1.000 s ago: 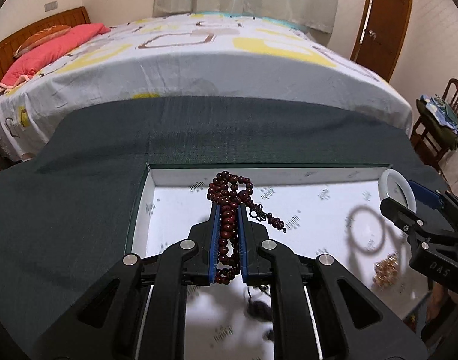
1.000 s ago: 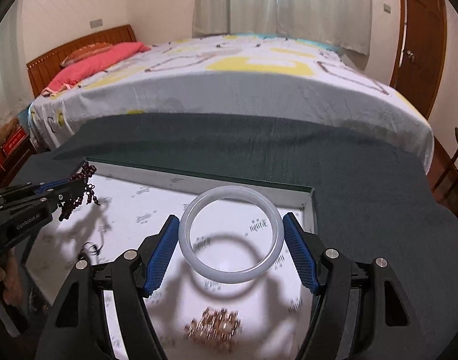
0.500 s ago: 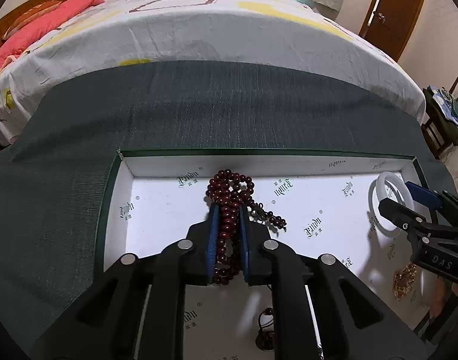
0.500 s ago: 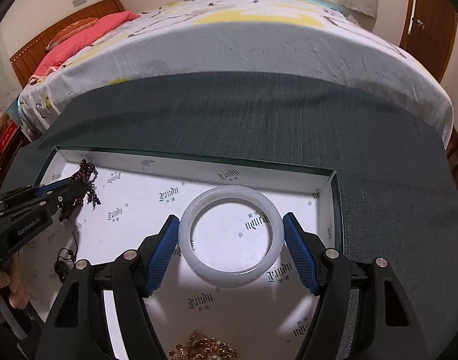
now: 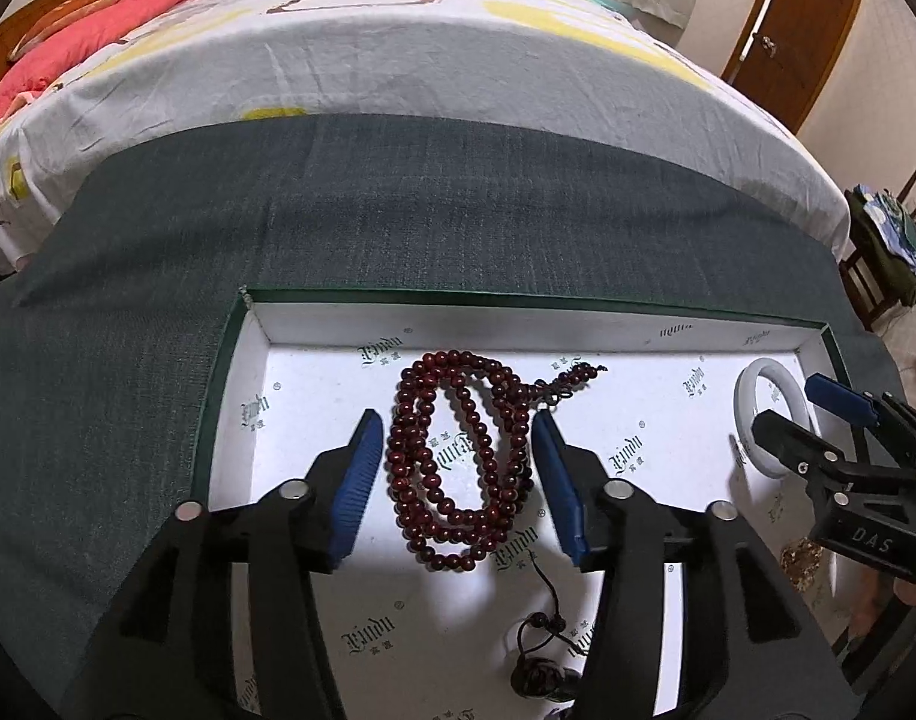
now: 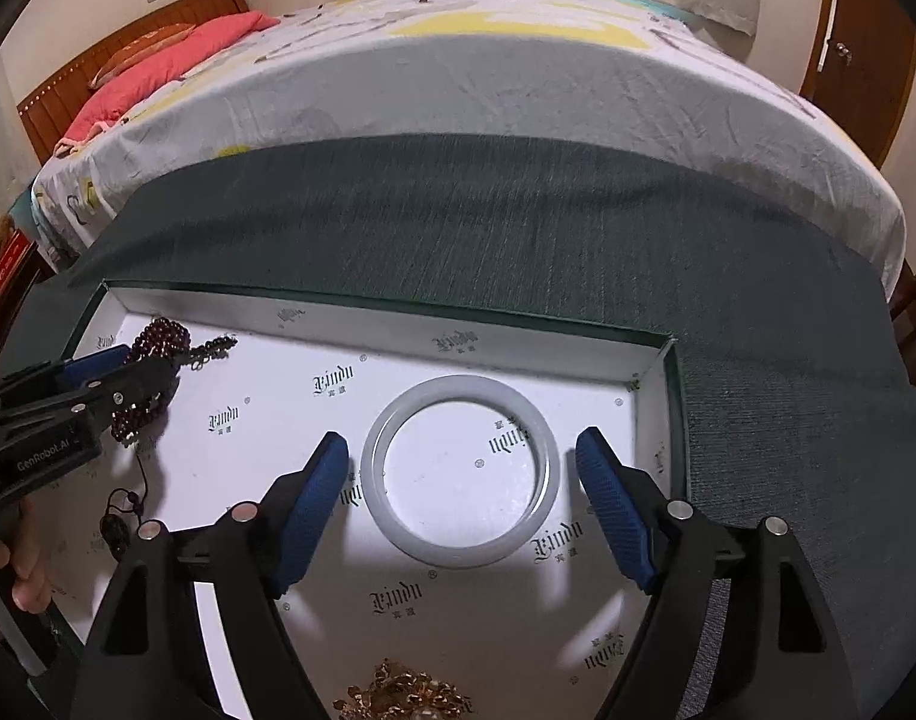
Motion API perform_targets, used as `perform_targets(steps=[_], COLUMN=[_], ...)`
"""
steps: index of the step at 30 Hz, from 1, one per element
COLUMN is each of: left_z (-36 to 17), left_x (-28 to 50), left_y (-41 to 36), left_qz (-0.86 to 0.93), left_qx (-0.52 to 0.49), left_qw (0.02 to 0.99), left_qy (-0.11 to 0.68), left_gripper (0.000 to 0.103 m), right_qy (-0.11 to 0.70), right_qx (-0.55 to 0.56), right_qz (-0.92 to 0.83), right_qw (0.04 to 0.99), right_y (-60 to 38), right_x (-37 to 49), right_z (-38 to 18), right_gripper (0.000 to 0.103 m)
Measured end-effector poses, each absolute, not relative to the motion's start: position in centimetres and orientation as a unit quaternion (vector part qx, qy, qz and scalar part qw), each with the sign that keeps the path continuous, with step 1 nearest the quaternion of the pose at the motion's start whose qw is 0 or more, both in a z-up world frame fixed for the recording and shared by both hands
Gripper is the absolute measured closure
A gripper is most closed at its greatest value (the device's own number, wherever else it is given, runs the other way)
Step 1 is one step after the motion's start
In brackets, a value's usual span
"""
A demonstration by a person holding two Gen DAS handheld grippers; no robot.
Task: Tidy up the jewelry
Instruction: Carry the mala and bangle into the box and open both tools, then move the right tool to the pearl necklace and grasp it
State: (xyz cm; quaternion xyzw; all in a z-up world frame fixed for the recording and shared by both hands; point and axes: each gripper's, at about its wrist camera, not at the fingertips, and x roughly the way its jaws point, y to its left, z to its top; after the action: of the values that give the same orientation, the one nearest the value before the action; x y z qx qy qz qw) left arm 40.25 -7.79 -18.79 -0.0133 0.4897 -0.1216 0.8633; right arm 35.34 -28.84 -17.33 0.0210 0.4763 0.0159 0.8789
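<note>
As seen along both sets of fingers, near to far:
Left gripper [image 5: 458, 480]: jaws just opened, apart.
Bead necklace [image 5: 458, 462]: lay loose between them, in box [image 5: 577, 315].
Right gripper [image 6: 460, 504]: jaws just widened, clear of pads.
White bangle [image 6: 460, 474]: lay between them, same box.

The right tongs [image 6: 460, 495] have just been opening, pads clear of the white bangle [image 6: 461, 471] lying between them near the box's [image 6: 676, 420] right wall; the left tongs [image 6: 140, 369] hover over dark red beads [image 6: 158, 339] by the far left corner; gold jewelry [image 6: 407, 696] lies at the near edge.
</note>
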Motion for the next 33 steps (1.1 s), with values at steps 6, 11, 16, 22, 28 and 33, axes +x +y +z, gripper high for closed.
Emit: perform_targets(steps=[6,11,16,22,28,33], left_z=[-16.6,-14.1,-12.2,-11.4,-11.8,-12.7], left_x=[38.2,35.1,31.0,26.4,21.8,18.9], left_y=[-7.2,-6.9,-6.6,-6.0,-4.9,-3.8], left_qz=[-0.116,-0.118,-0.12,-0.112,-0.09,-0.07], left_qx=[-0.019,-0.012,-0.006,0.002,0.012,0.017], left_qw=[0.886,0.906,0.917,0.925,0.93,0.928], left_qy=[0.448,0.406,0.38,0.364,0.357,0.367], left_gripper=[0.04,0.037,0.034,0.033,0.033,0.033], right_qy=[0.424,0.387,0.367,0.372,0.381,0.389], right_qx=[0.02,0.027,0.036,0.043,0.045,0.037], right_qz=[0.006,0.013,0.018,0.031,0.034,0.034], right_qw=[0.905,0.922,0.929,0.927,0.923,0.92], right_y=[-29.0,-29.0,-28.7,-28.1,-27.3,-26.7], right_x=[32.9,29.1,24.9,20.0,15.9,13.2], right_z=[-14.8,-12.5,-11.4,-11.9,-13.2,-14.6], right_gripper=[0.027,0.027,0.027,0.027,0.027,0.027])
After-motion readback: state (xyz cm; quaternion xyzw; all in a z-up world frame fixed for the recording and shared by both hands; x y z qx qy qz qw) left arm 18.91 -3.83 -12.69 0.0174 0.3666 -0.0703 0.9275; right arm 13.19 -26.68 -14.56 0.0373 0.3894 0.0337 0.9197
